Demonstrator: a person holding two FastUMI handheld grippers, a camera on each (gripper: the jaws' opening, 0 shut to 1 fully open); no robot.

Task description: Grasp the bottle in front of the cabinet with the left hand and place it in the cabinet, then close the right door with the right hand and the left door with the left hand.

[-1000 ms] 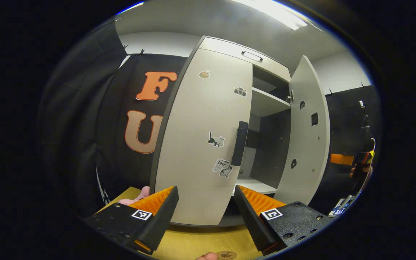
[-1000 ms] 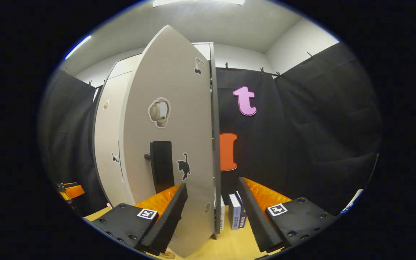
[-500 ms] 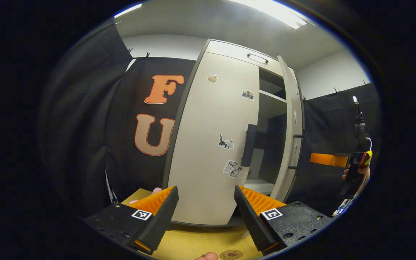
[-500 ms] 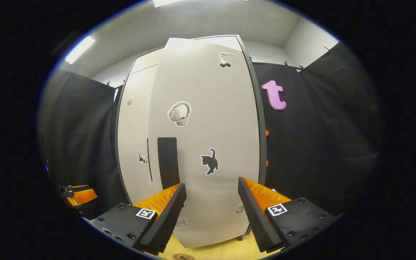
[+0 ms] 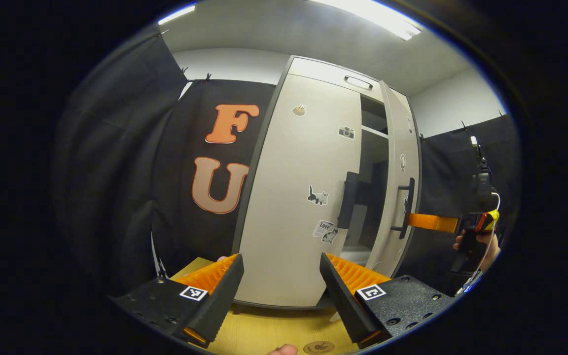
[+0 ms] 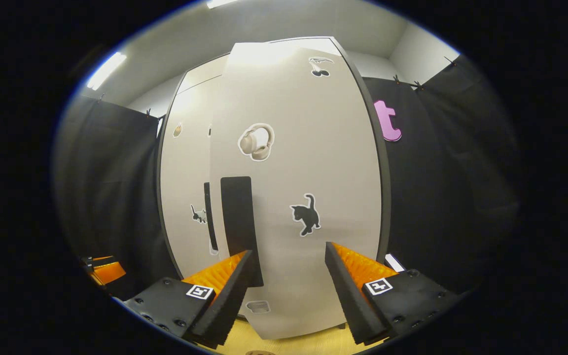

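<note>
right door [image 6: 294, 187] swung nearer shut, left door [image 5: 299, 197] ajar

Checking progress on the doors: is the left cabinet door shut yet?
Not shut. In the left gripper view the left door stands ajar, with a dark gap and a shelf showing beside it.

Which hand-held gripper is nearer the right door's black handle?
Right. The right hand-held gripper faces the right door's black handle up close; the left hand-held gripper sits before the left door.
</note>
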